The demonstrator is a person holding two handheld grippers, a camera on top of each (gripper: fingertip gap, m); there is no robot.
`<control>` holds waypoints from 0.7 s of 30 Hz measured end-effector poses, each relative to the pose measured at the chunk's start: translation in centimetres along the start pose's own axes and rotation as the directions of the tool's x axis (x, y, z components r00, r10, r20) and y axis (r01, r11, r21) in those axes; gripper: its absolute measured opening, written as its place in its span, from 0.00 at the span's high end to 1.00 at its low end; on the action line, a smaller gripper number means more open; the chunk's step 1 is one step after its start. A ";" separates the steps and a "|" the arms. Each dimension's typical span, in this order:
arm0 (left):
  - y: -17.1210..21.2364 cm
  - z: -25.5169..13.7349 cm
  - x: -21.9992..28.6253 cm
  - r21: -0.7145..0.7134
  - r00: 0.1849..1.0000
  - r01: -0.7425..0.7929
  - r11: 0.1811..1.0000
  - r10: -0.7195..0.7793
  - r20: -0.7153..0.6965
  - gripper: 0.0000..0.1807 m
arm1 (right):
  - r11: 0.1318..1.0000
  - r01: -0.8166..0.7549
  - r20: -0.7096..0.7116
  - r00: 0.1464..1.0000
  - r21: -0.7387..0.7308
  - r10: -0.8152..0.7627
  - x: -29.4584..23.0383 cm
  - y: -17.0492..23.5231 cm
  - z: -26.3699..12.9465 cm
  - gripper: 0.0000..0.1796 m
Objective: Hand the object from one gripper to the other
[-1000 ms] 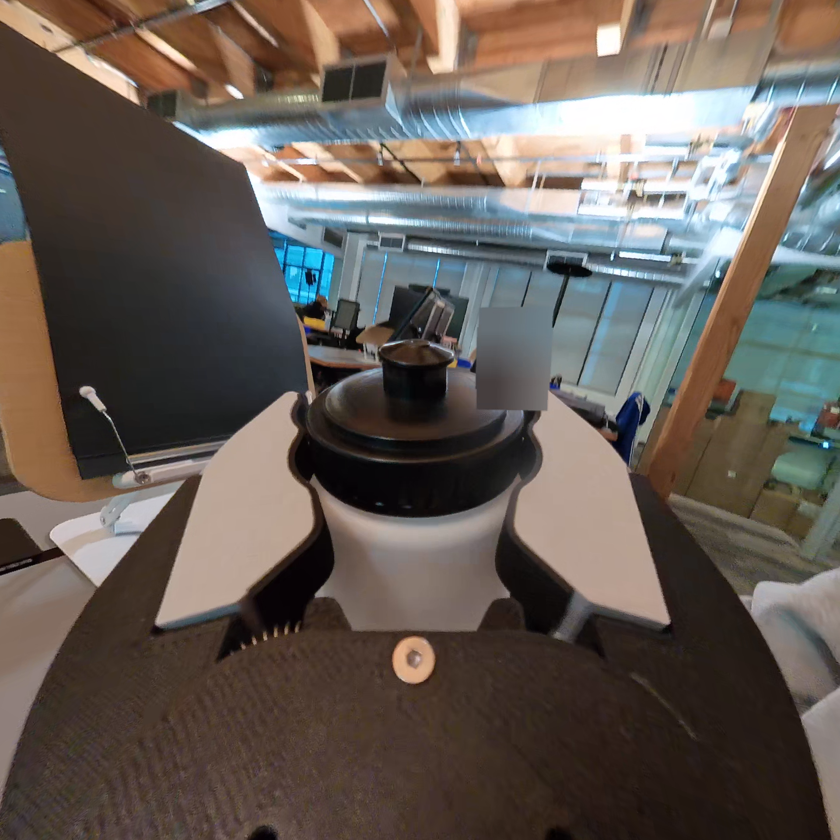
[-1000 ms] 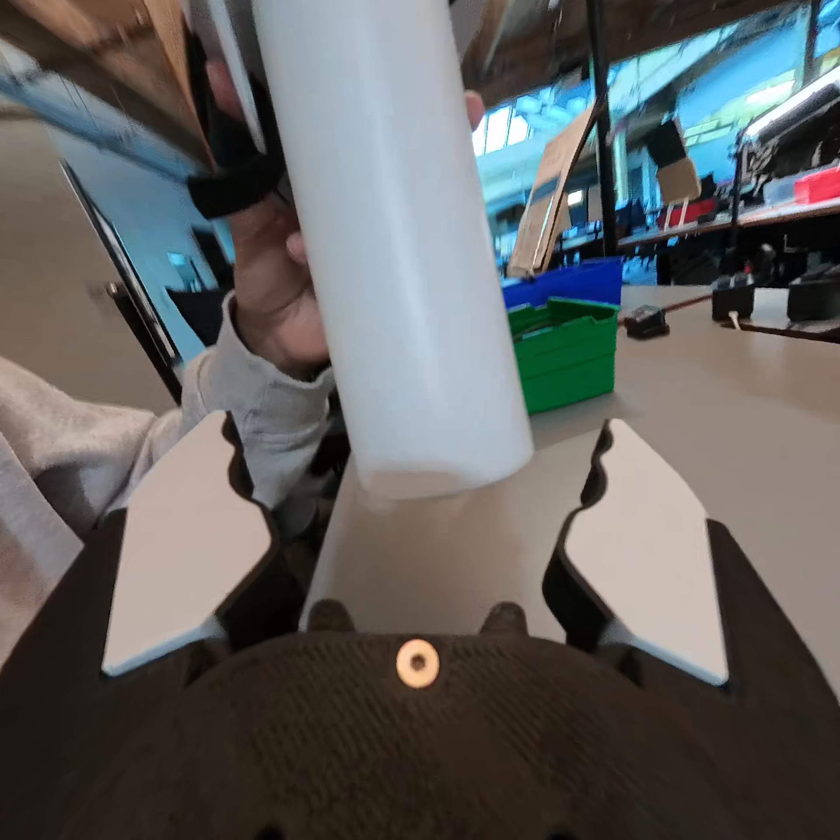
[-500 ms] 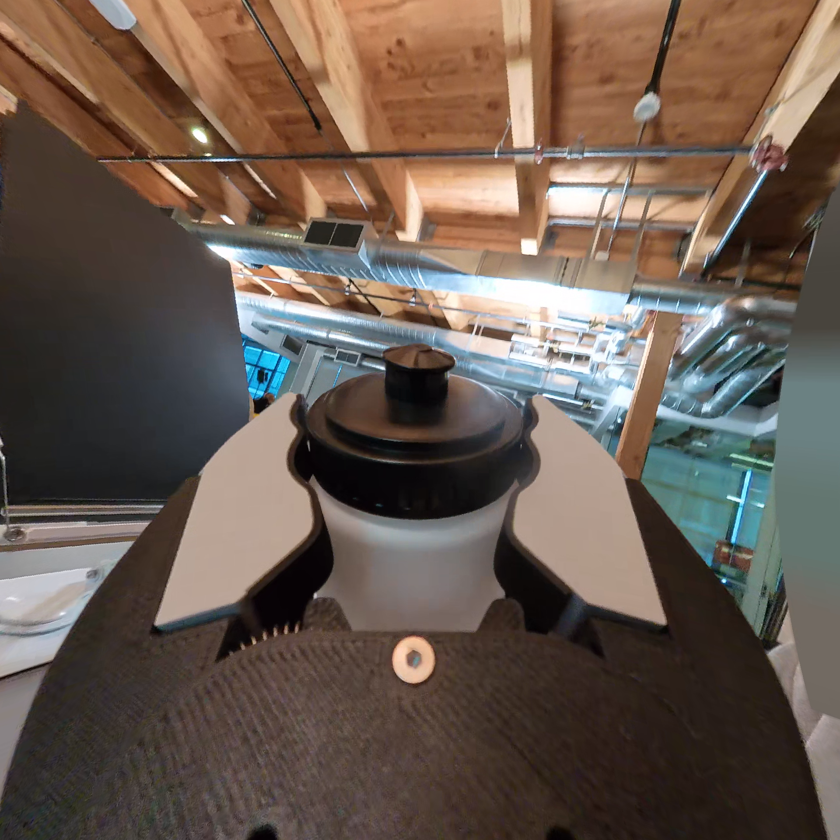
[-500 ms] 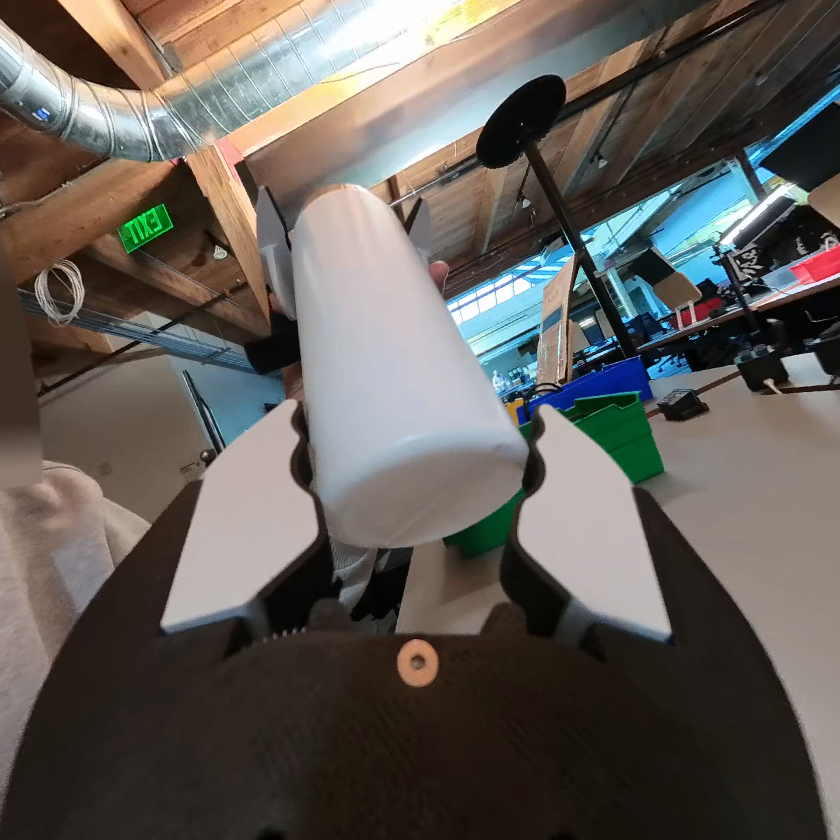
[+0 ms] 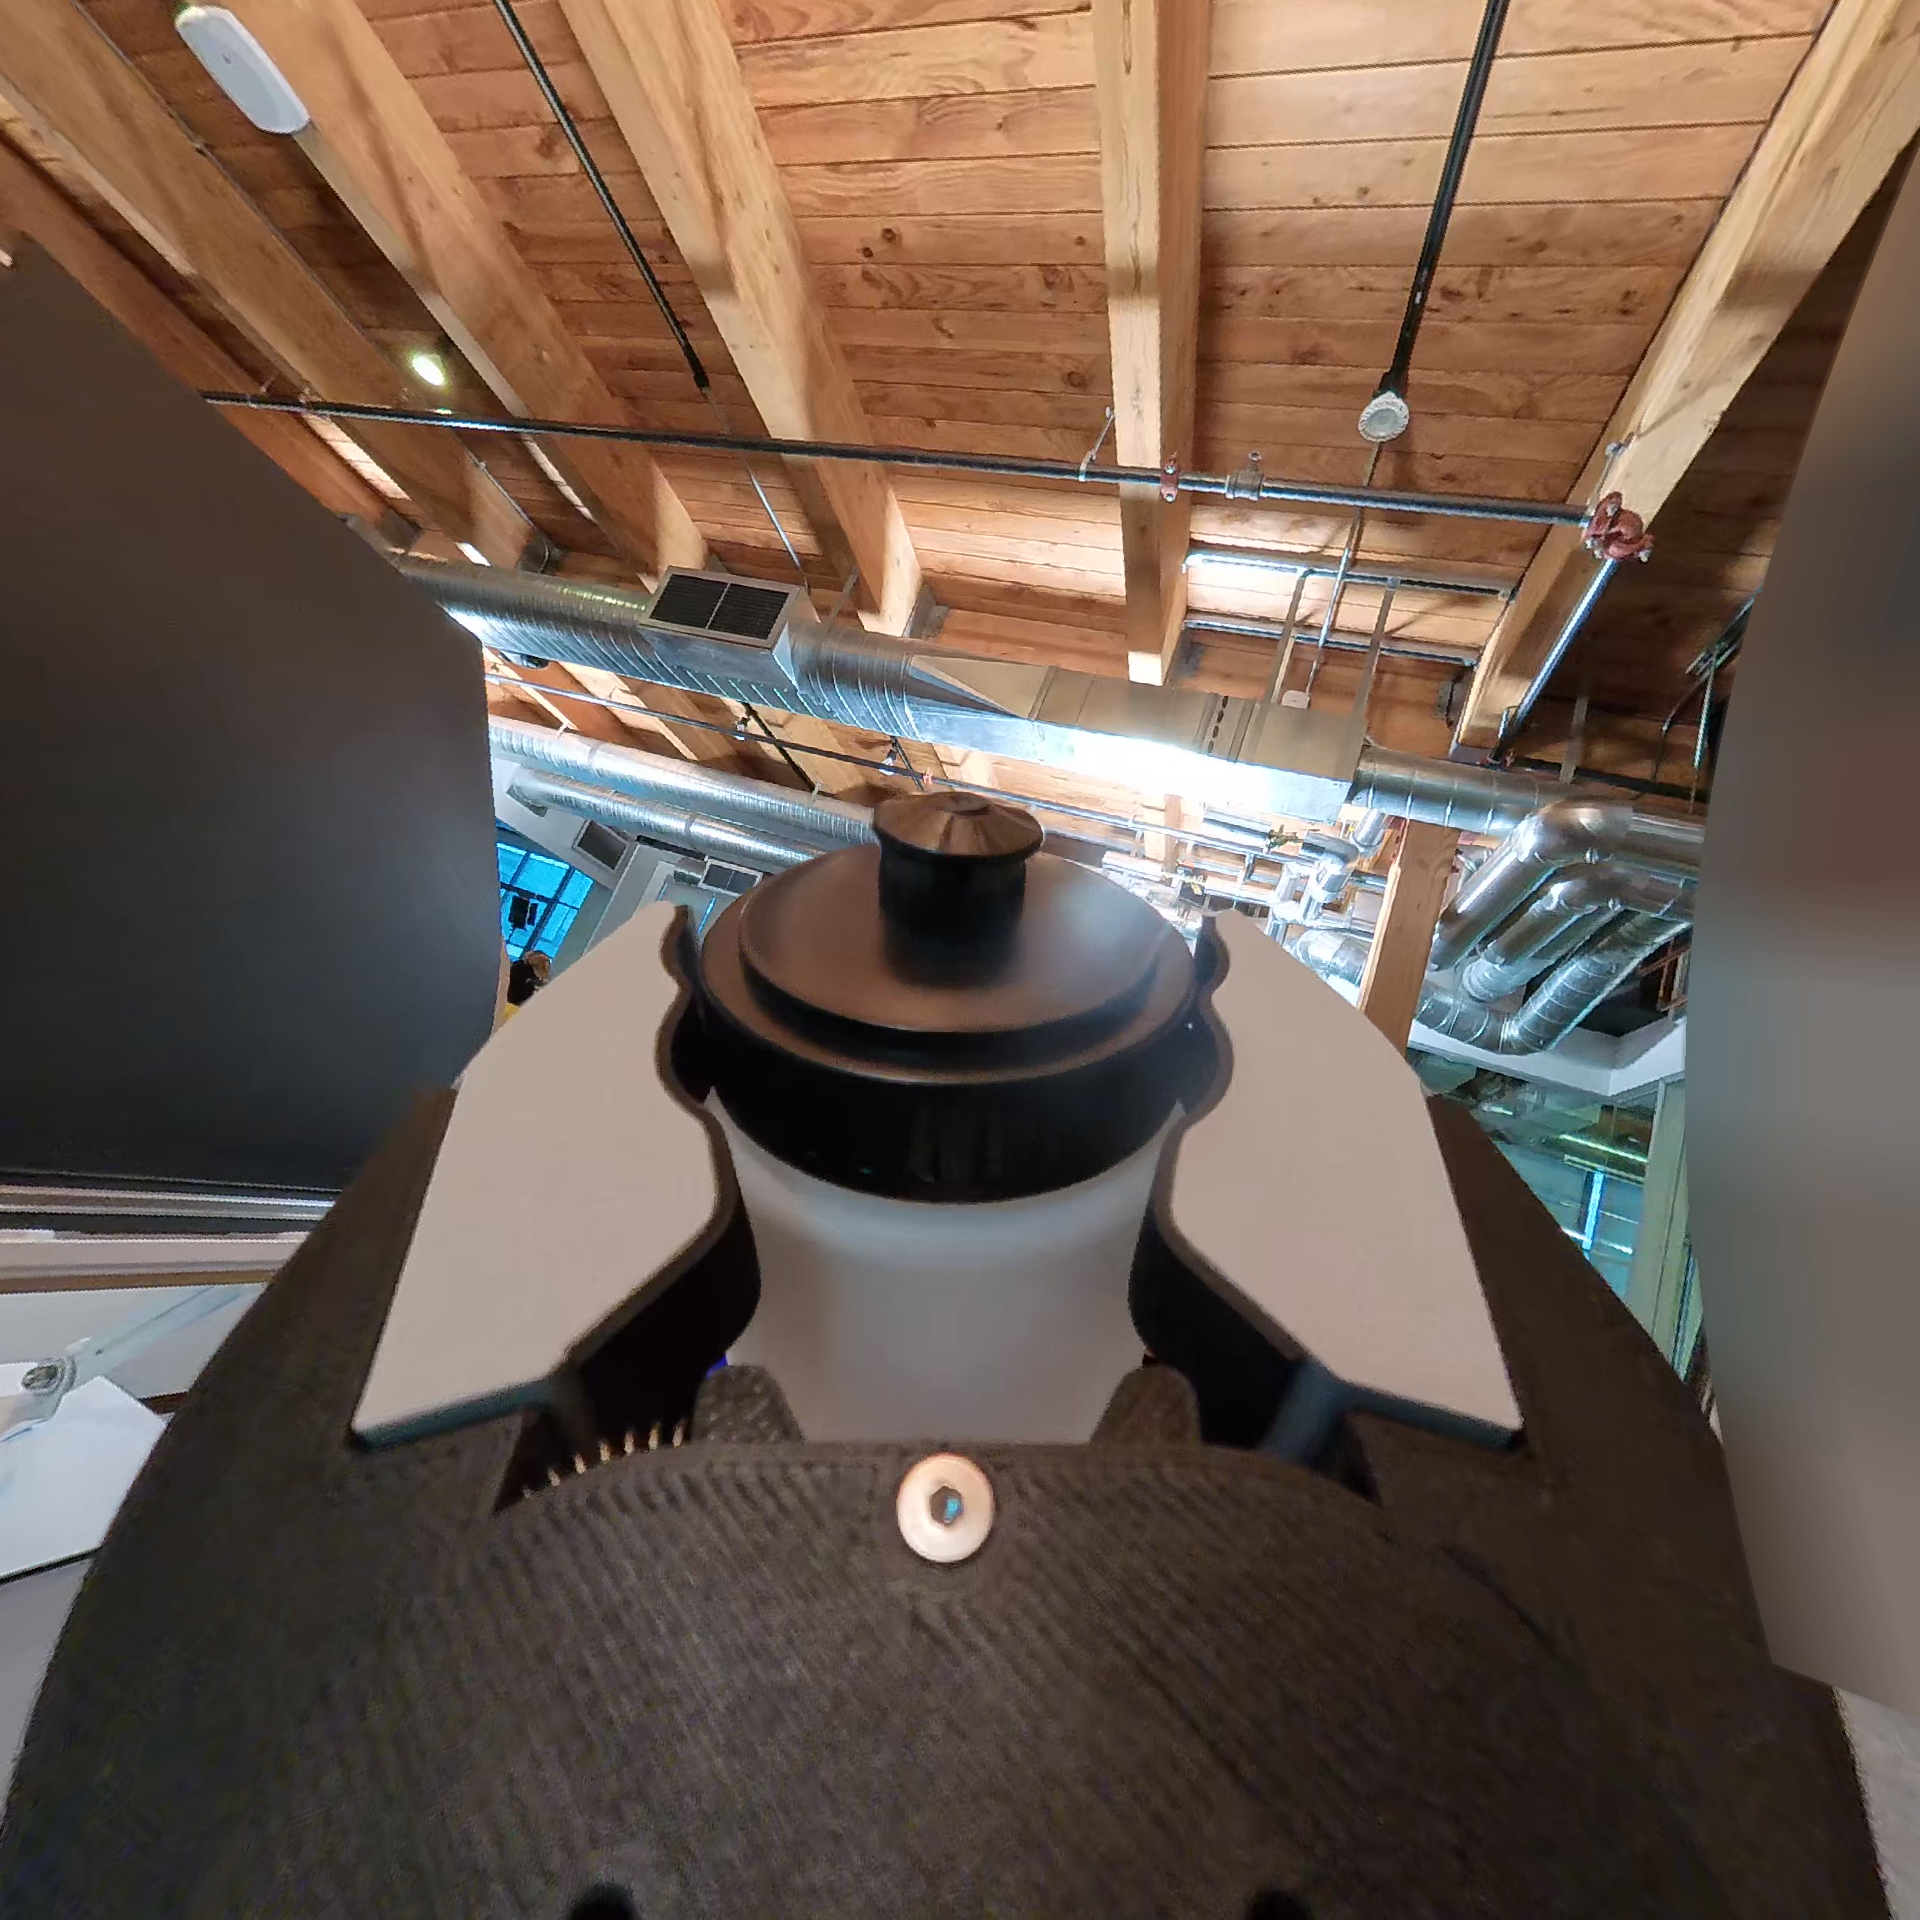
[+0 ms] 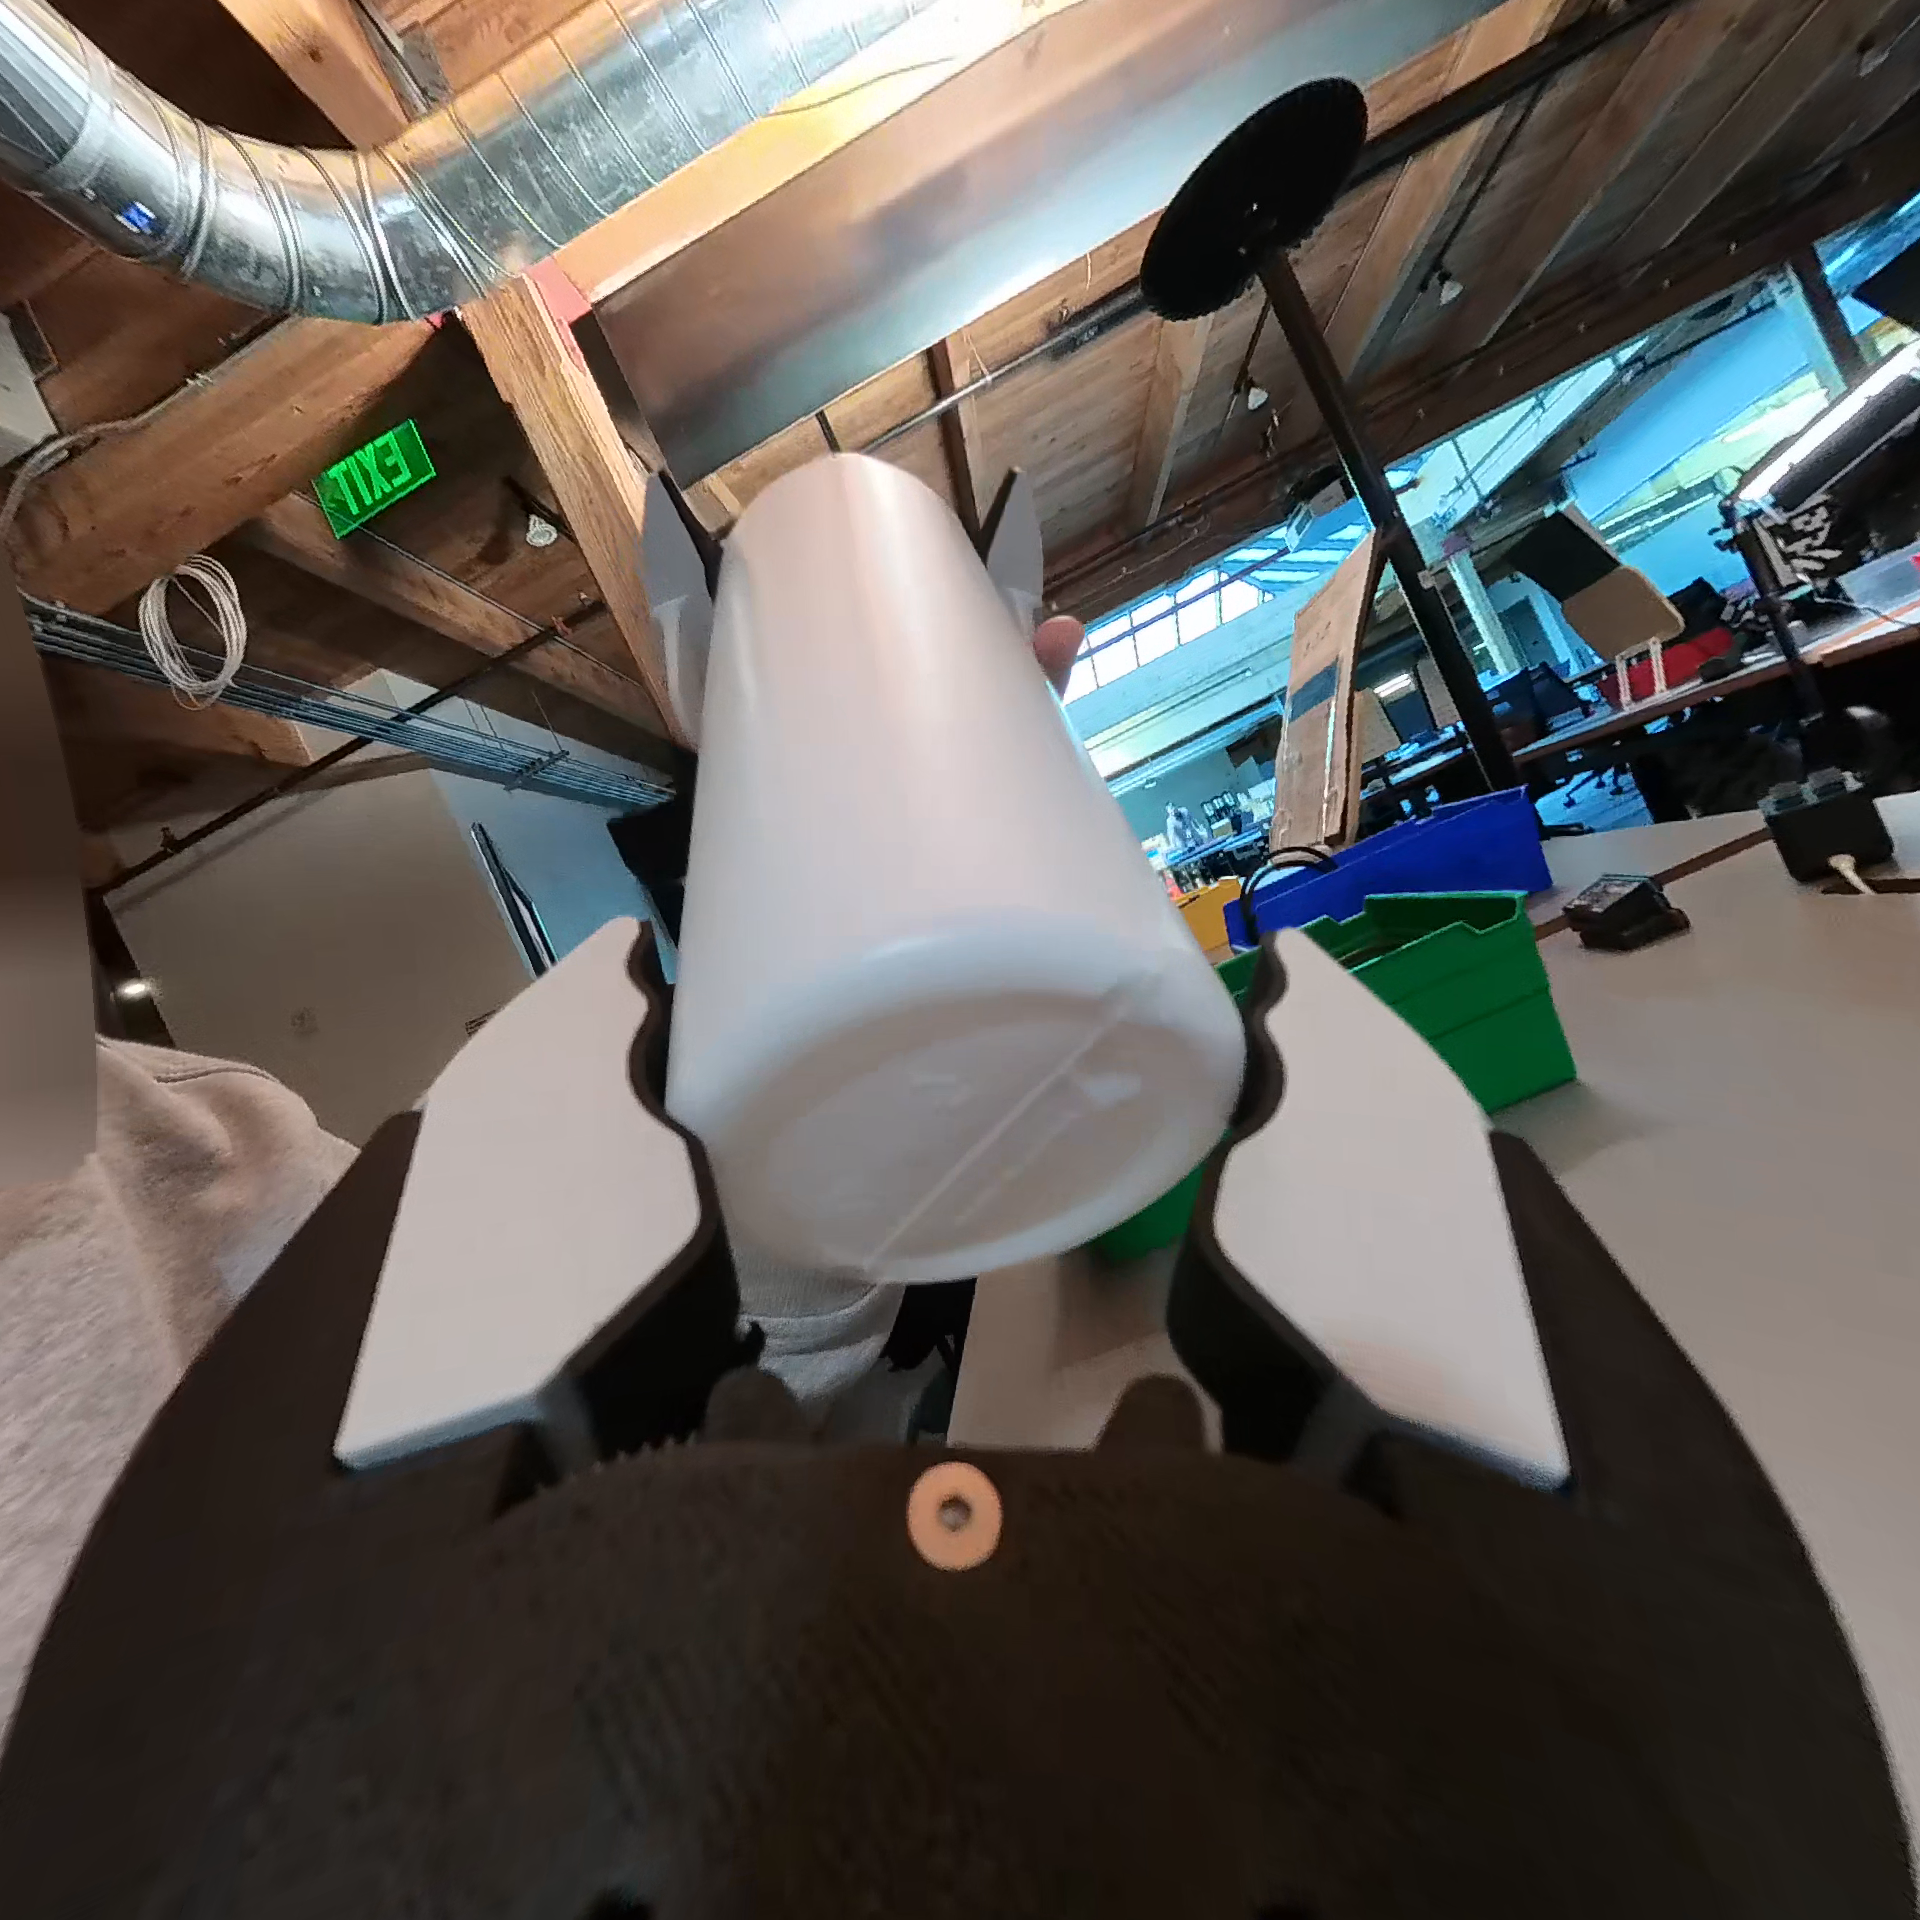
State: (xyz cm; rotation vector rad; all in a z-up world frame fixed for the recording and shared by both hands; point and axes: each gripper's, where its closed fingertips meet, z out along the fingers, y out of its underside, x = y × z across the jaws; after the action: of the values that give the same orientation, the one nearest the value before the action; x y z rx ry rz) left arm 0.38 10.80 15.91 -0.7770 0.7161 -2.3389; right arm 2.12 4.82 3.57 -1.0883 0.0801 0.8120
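The bottle at mid-frame has a milky white body and a glossy black screw cap with a black spout. The left gripper pairs pale grey finger plates with a black body ridged in fine diagonal lines. Above, the plank ceiling is warm orange-brown, crossed by silver ribbed ducting. In the right wrist view, a green bin and a blue bin stand at right on a beige table; a green sign glows upper left.
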 end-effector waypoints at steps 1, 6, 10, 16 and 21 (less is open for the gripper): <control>0.0 0.0 0.0 -0.003 1.000 0.000 1.000 0.000 -0.003 0.50 | 1.000 -0.010 0.000 1.000 -0.006 0.010 0.0 -0.2 0.0 0.40; 0.5 0.2 -0.3 -0.035 1.000 0.008 0.999 -0.008 -0.005 0.43 | 0.999 -0.035 0.000 0.999 -0.007 0.035 0.1 -0.9 -0.1 0.41; 1.7 0.5 -0.6 -0.081 1.000 0.009 0.997 -0.009 0.006 0.38 | 0.997 -0.070 0.005 0.998 0.019 0.070 0.2 -1.5 -0.3 0.41; 3.2 0.9 -1.0 -0.146 1.000 0.006 0.989 -0.002 0.022 0.35 | 0.992 -0.113 0.006 0.994 0.060 0.112 0.6 -2.5 -0.7 0.41; 4.0 0.9 -1.8 -0.181 0.999 0.010 0.983 -0.002 0.049 0.33 | 0.986 -0.136 0.007 0.991 0.101 0.136 1.0 -3.7 -1.3 0.41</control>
State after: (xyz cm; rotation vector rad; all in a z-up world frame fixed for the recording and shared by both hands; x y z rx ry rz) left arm 3.51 8.87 13.32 -0.9127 0.9164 -2.2742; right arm 5.58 3.56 5.34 -0.9946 0.1955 0.9203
